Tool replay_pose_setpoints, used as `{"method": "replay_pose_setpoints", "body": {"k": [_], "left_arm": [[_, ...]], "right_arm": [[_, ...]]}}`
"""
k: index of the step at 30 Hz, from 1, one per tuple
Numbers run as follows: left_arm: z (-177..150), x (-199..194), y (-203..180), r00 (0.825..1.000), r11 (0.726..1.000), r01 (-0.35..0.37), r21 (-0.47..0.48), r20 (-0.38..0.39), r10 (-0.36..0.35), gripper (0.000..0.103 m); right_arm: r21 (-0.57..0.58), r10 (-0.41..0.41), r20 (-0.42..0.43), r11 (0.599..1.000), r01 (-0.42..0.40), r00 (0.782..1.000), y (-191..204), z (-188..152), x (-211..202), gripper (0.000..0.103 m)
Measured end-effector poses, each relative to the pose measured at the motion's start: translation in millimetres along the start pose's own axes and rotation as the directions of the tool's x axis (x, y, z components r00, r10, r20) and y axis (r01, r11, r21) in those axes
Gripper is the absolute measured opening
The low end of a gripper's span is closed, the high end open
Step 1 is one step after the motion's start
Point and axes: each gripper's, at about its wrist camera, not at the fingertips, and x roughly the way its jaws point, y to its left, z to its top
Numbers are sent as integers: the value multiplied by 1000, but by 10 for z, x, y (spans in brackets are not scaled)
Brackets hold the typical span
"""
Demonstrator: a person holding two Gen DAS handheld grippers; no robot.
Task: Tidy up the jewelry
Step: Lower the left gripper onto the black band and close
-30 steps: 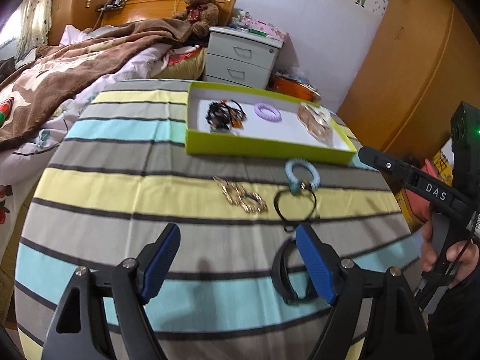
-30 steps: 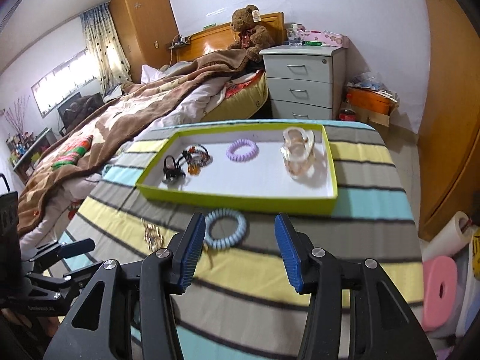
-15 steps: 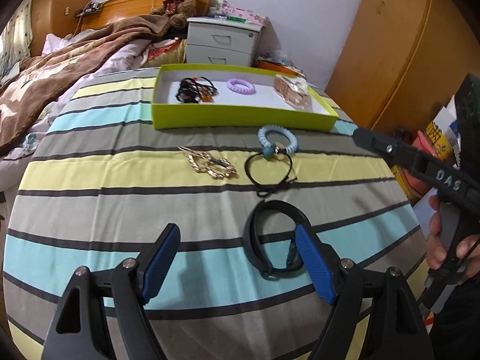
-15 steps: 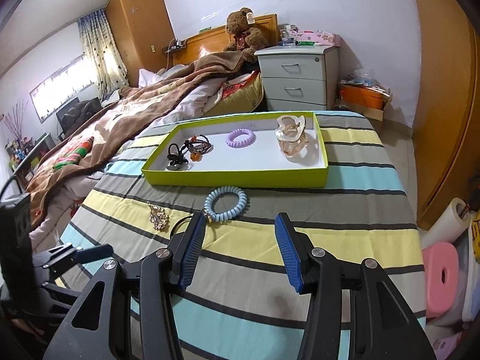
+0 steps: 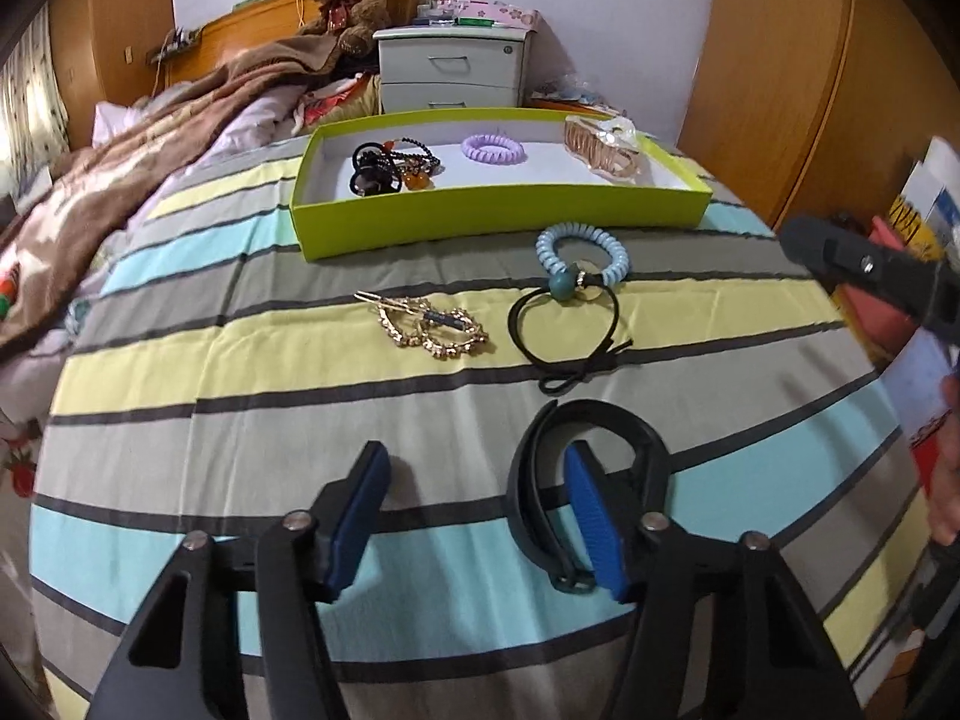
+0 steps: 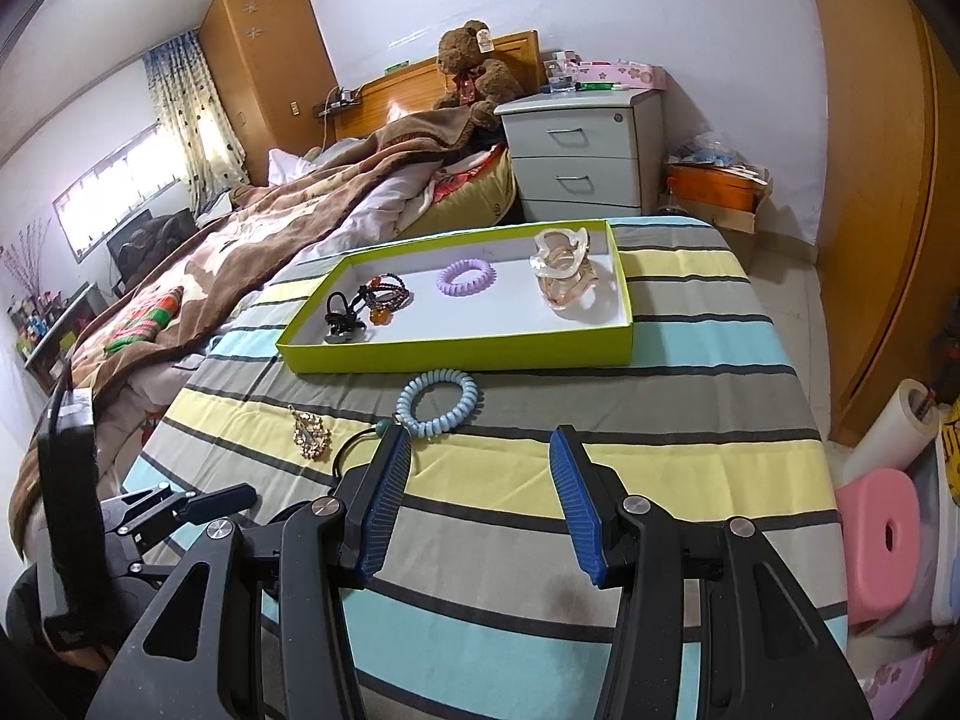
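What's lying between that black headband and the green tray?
In the left wrist view: between the black headband and green tray lie a thin black hair tie and a blue coil.

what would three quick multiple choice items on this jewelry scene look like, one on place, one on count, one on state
1. Where is the purple coil hair tie?
A. inside the green tray
B. on the striped cloth
C. on the nightstand

2. How many pieces lie on the cloth outside the tray?
A. two
B. four
C. six

3. How is the left tool?
A. shut on the gold clip
B. open around one side of the black headband
C. holding the tray

Answers: 1 A, it lies on the tray's white floor. 2 B: gold clip, black cord tie, blue coil tie, headband. 3 B, one pad sits inside the band's arc, and the jaws have just been closing.
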Motion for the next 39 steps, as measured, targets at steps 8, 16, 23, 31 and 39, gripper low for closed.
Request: {"method": "replay_pose_setpoints", "body": {"k": [8,16,23,31,39], "left_arm": [[34,6,-54,1000,999,7,47,5,-7,26],[27,-17,34,997,997,75,-5,10,-75,11],[15,-76,350,994,987,102,-126,40,-97,11],[-16,-234,786,995,971,69,-228,84,-51,11],[-60,-312,1160,995,953,28,-300,103,3,11]], "right_arm": [[3,-7,-6,1000,7,1000,33,14,27,49],[4,-12,-12,1000,12,1000,41,8,50,49],[-13,-4,-29,1000,4,1000,105,0,117,49],[-108,74,-65,991,-81,995,457,120,339,49],[-256,146,-155,949,-182,977,908,154,707,49]]}}
